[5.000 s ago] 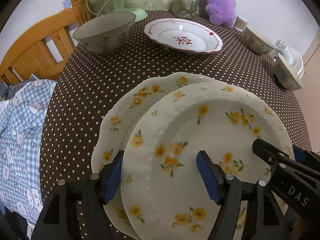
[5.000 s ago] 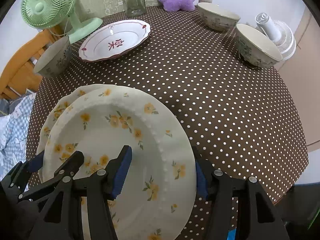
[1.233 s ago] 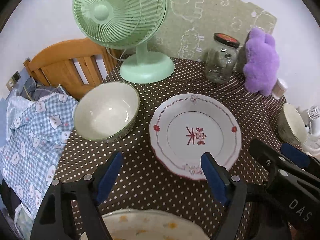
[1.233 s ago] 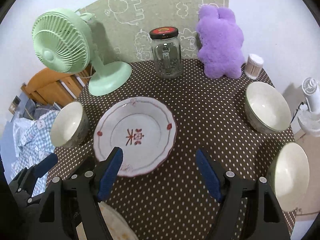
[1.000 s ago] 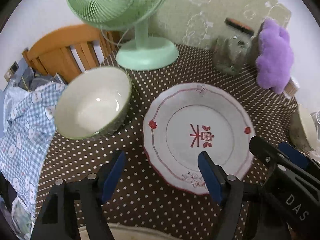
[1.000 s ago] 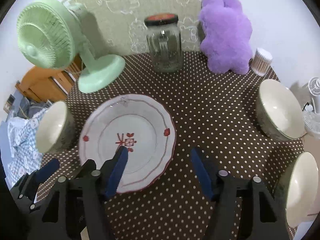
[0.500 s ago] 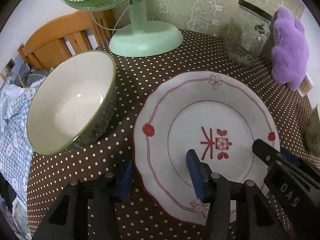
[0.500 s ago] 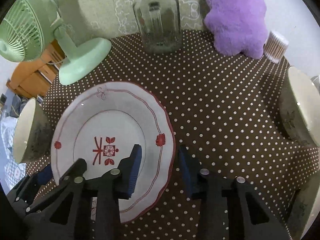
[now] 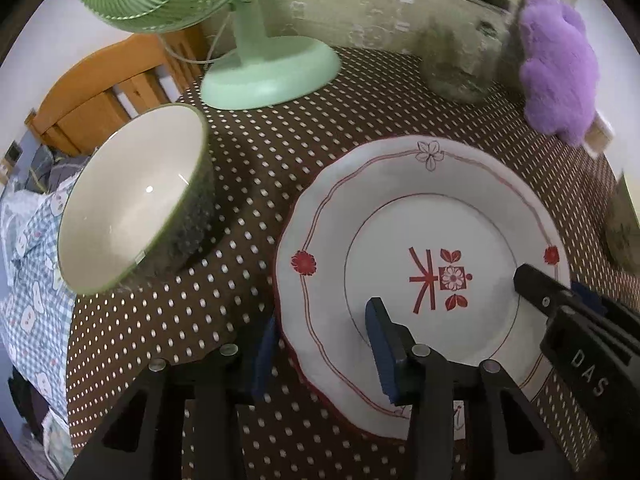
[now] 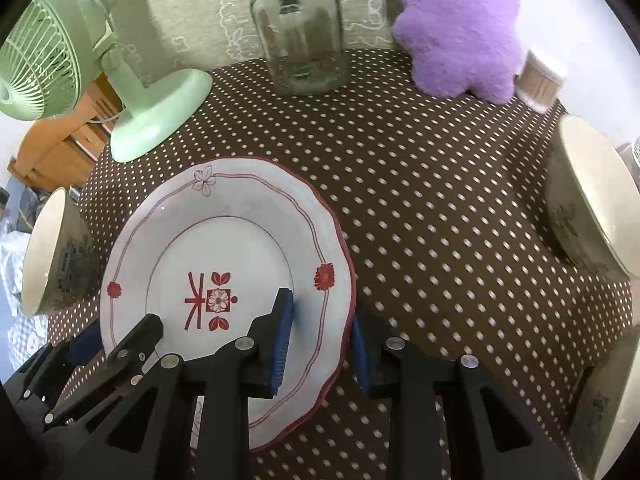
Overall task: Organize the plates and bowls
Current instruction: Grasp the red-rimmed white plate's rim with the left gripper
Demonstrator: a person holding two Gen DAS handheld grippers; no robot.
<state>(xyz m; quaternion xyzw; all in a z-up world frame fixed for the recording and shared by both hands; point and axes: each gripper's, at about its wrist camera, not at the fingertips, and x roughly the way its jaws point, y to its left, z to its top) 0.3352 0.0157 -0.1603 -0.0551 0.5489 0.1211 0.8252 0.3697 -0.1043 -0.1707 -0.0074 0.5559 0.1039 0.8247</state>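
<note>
**Two grippers close in on the red-patterned plate**

Both grippers now straddle opposite edges of the red-patterned plate (image 9: 420,264), which lies flat on the dotted tablecloth (image 10: 440,208) near the middle of the table. A second ago they hung higher, jaws wide, with the plate lying clear beyond the fingertips; since then both have dropped and narrowed.

The left gripper (image 9: 320,354) has one pad outside the plate's left rim and the other over its inner face. Its jaws have just been closing, yet a gap shows on both sides, so it grips nothing.

The right gripper (image 10: 320,344) brackets the right rim, jaws much narrower. The inner pad sits on or just above the plate face; whether the outer pad presses the rim I cannot tell.

A green-rimmed bowl (image 9: 132,200) stands just left of the plate, two more bowls (image 10: 588,196) well off to the right, and a fan (image 10: 80,64) and jar (image 10: 300,28) on the far side.

By my judgement the pinch is nearly complete and a two-handed lift follows, likely toward the flowered plates stacked earlier at the near edge.
</note>
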